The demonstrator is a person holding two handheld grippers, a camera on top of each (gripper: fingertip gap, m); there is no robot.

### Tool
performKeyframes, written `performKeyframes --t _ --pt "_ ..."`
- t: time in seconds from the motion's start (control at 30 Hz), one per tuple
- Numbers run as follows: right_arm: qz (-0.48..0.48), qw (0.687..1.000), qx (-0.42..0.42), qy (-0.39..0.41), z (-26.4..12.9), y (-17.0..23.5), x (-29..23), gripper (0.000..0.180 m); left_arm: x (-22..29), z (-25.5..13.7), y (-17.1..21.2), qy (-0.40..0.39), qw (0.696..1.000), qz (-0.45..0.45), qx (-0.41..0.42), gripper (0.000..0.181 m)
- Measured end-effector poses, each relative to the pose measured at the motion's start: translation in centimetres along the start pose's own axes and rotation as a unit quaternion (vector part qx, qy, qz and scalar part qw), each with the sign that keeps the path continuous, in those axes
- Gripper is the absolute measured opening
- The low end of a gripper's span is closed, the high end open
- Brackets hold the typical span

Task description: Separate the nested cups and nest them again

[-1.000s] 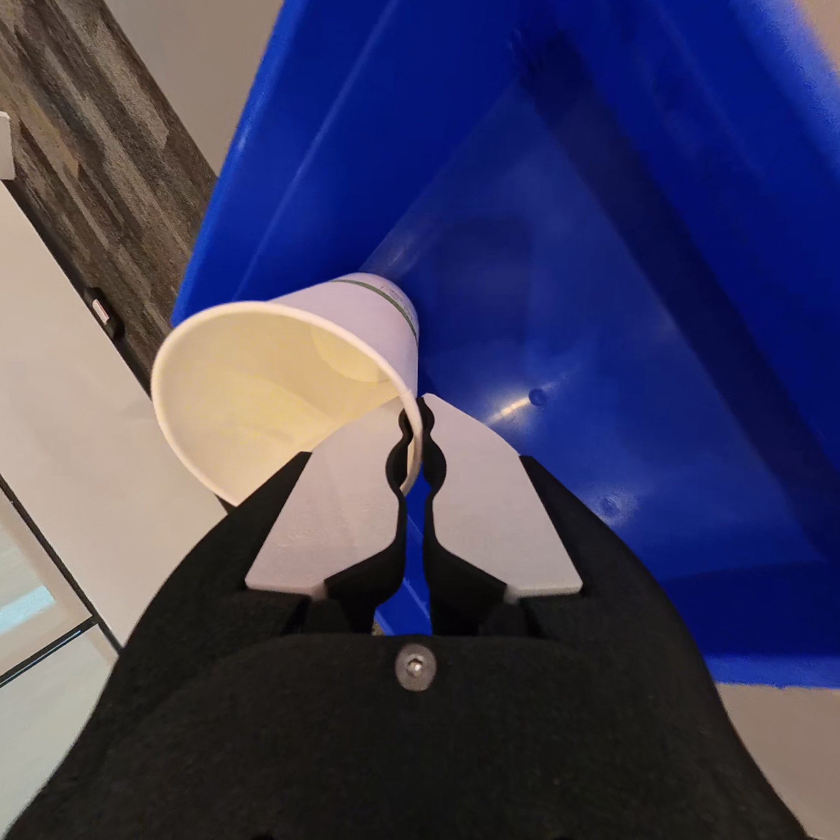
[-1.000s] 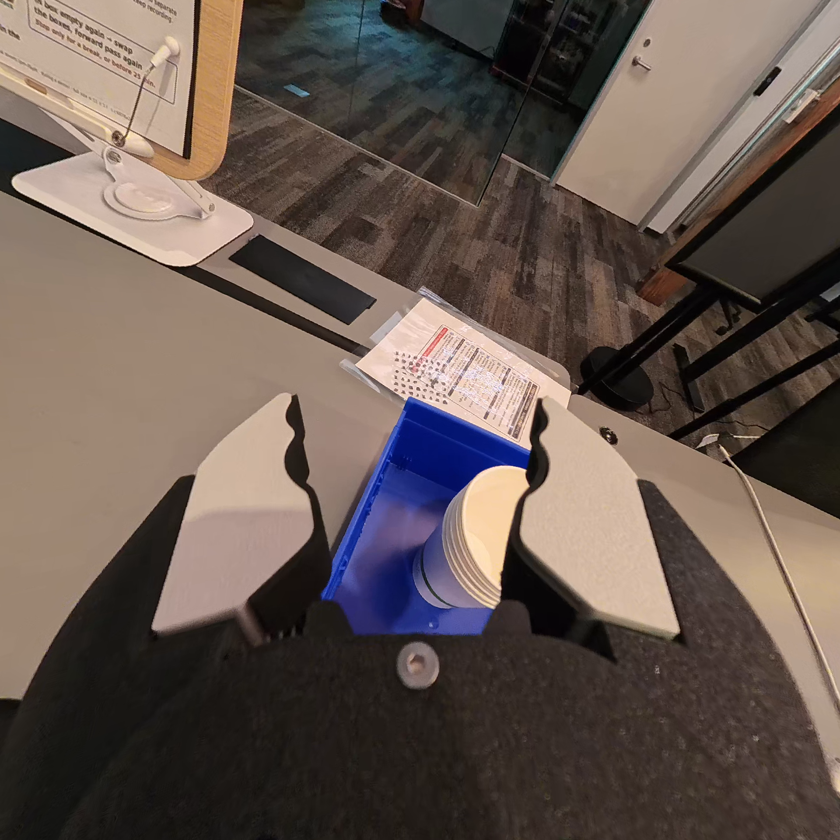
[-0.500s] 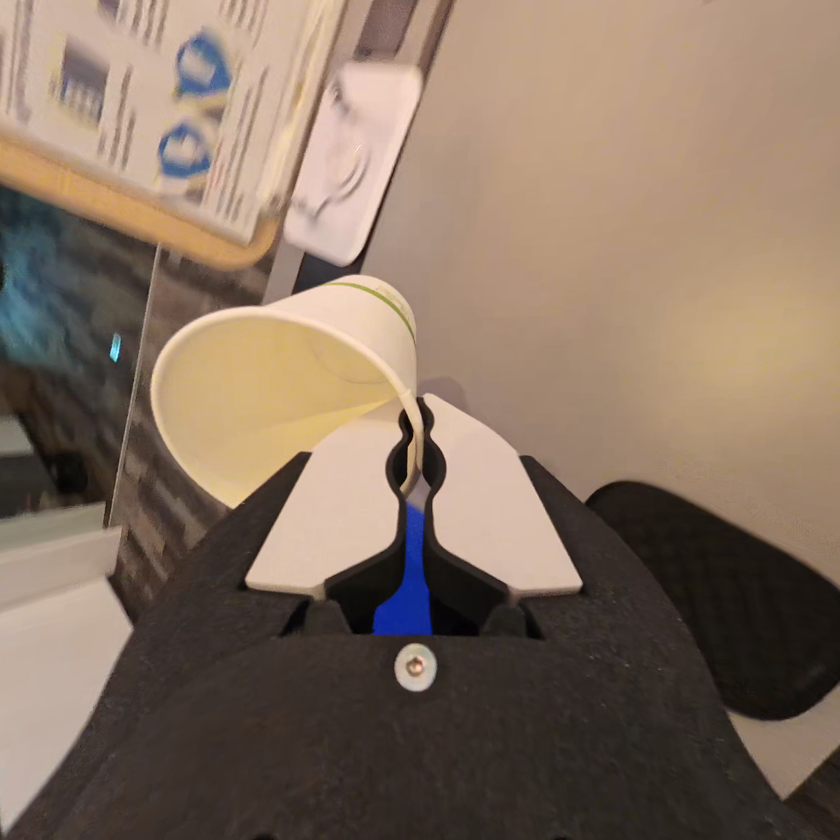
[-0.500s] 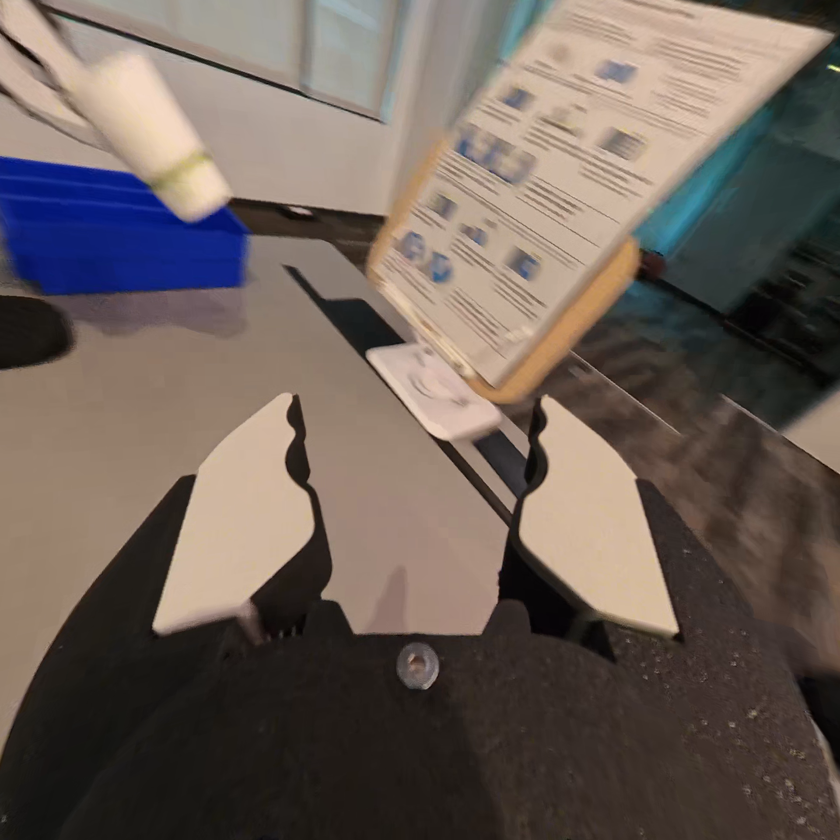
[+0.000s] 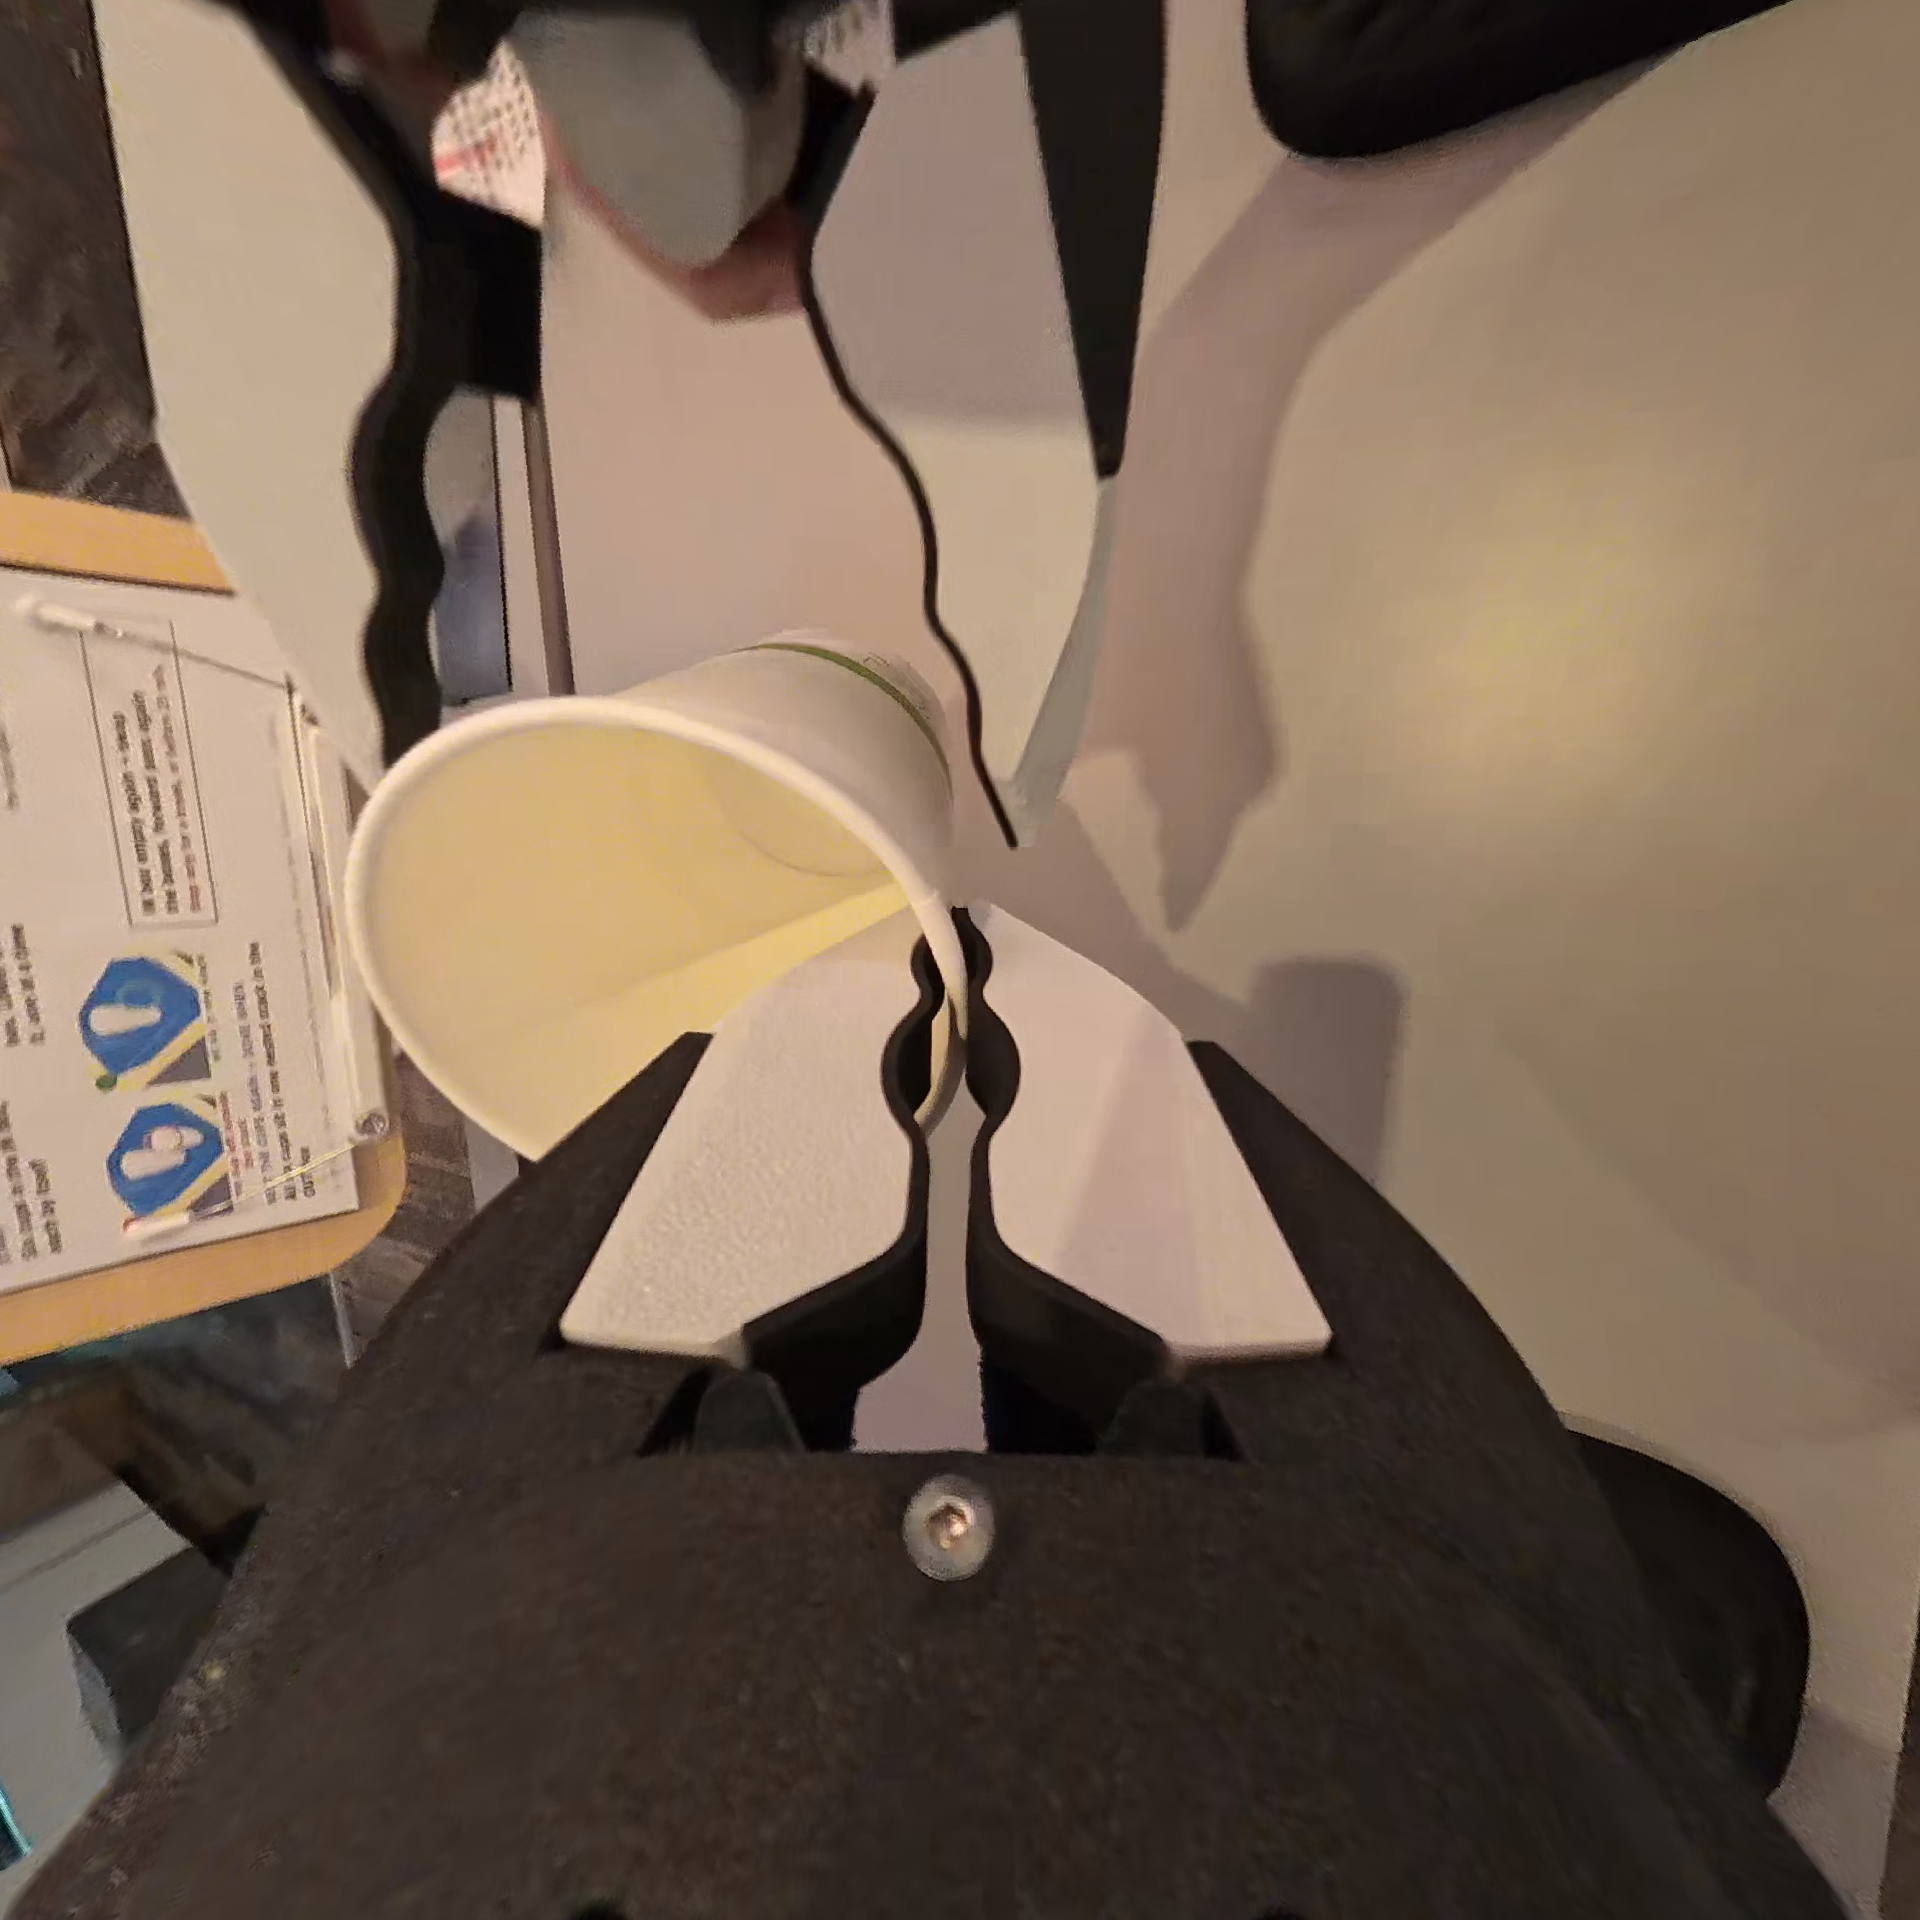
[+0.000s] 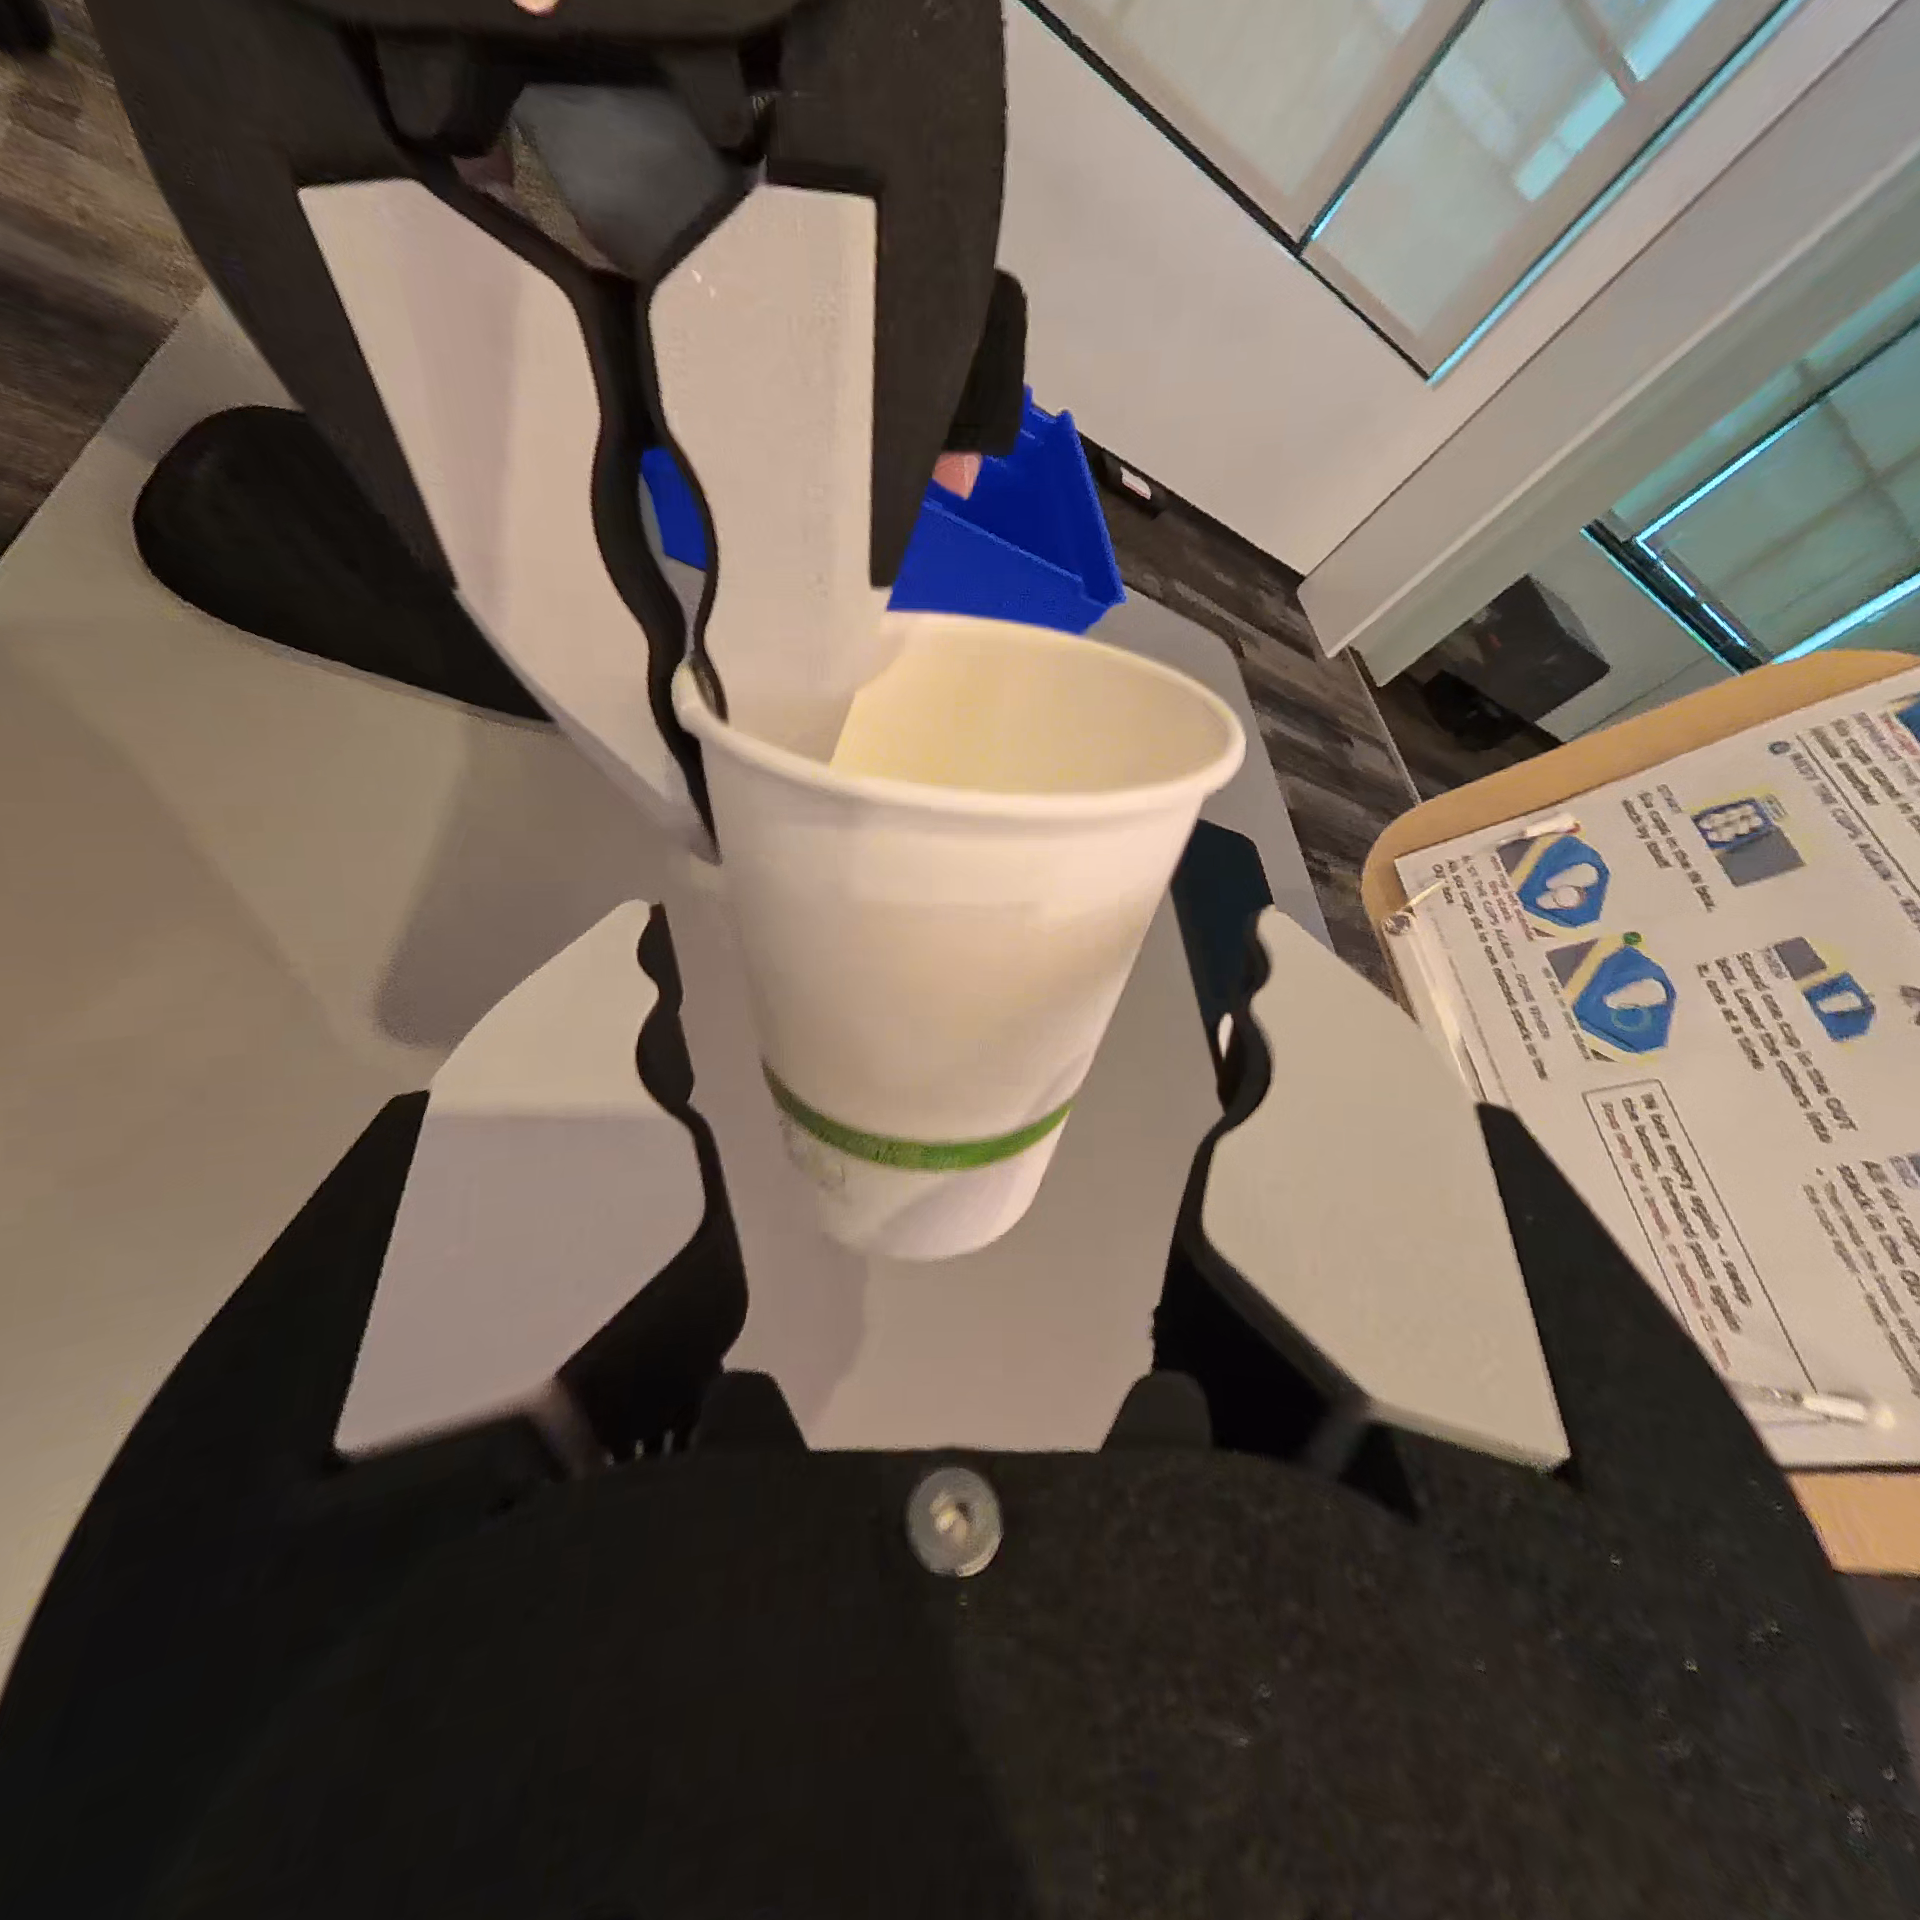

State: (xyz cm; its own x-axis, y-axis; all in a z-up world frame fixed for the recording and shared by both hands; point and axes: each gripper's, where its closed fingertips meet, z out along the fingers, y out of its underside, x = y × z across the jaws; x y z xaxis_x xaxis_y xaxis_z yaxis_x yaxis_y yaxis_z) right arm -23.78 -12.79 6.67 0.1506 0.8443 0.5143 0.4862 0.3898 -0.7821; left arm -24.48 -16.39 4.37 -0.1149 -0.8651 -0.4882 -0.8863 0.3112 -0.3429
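Note:
A white paper cup [image 5: 644, 883] with a green band near its base is held by the rim in my left gripper [image 5: 951, 935], which is shut on it. In the right wrist view the cup [image 6: 935, 935] hangs upright above the grey table [image 6: 208, 935], with the left gripper [image 6: 698, 769] pinching its rim from above. My right gripper [image 6: 956, 987] is open, one finger on each side of the cup's lower half, not touching it. Its fingers [image 5: 1081, 623] show at the top of the left wrist view. I cannot tell if the cup is single or nested.
A blue bin [image 6: 997, 561] stands on the table behind the left gripper. An instruction board on a wooden stand [image 6: 1662, 1018] is at the right, and also shows in the left wrist view [image 5: 177, 935]. A black round pad [image 6: 281, 540] lies on the table at the left.
Both grippers left the blue bins and swung toward each other over the table. The left one carried the cup along. The open right gripper now straddles the cup's lower half.

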Motion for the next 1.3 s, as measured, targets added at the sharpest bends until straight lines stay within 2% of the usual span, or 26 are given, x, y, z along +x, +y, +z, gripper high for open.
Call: performKeyframes --t 0.17,0.27,0.4,0.47,0.53,0.63,0.7,0.8,0.87,0.9,0.97,1.03,1.13,1.3 --pt "0.017 0.998 0.004 -0.057 0.4 0.3 -1.6 0.100 1.3 0.0 -1.3 0.010 0.999 0.041 0.009 0.000" --pt "0.033 0.995 0.007 -0.095 0.3 0.5 -2.5 0.093 1.9 -0.2 -1.7 0.013 0.998 0.058 0.005 0.000" --pt "0.043 0.991 0.007 -0.127 0.3 0.6 -3.2 0.090 2.3 -0.1 -1.9 0.017 0.999 0.049 0.004 0.001" --pt "0.055 0.989 0.015 -0.137 0.3 0.5 -3.3 0.089 1.9 -0.2 -2.1 0.002 0.999 0.034 0.014 0.026" --pt "0.069 0.988 0.021 -0.140 0.2 0.5 -3.0 0.089 1.2 -0.5 -2.3 -0.018 0.999 0.016 0.025 0.043" --pt "0.072 0.989 0.003 -0.128 -0.5 1.6 -2.1 0.089 -0.4 -1.8 -2.6 -0.065 0.996 -0.016 0.056 0.056" --pt "0.078 0.992 -0.015 -0.099 -1.9 2.8 -0.3 0.089 -1.6 -3.2 -2.3 -0.106 0.990 -0.046 0.080 0.057" --pt "0.120 0.992 -0.021 -0.007 -6.5 5.0 4.7 0.089 -1.7 -4.6 -0.6 -0.118 0.982 -0.116 0.088 0.058" --pt "0.157 0.978 -0.026 0.131 -12.3 7.7 10.1 0.089 -0.6 -4.4 1.1 -0.107 0.979 -0.155 0.075 0.058" --pt "0.183 0.960 -0.012 0.210 -16.1 9.1 12.7 0.089 0.1 -4.1 2.0 -0.103 0.978 -0.169 0.066 0.056" --pt "0.235 0.897 0.006 0.374 -24.9 13.0 16.5 0.089 1.5 -3.4 3.8 -0.109 0.977 -0.180 0.039 0.055" --pt "0.245 0.845 0.012 0.475 -32.2 16.5 17.2 0.089 3.0 -2.7 5.0 -0.110 0.976 -0.185 0.019 0.051" --pt "0.253 0.795 0.010 0.551 -38.9 20.4 16.2 0.089 4.9 -1.8 5.4 -0.097 0.972 -0.212 0.015 0.048" --pt "0.272 0.757 0.052 0.592 -42.7 22.8 15.3 0.089 5.9 -1.3 5.4 -0.095 0.971 -0.219 0.016 0.046"
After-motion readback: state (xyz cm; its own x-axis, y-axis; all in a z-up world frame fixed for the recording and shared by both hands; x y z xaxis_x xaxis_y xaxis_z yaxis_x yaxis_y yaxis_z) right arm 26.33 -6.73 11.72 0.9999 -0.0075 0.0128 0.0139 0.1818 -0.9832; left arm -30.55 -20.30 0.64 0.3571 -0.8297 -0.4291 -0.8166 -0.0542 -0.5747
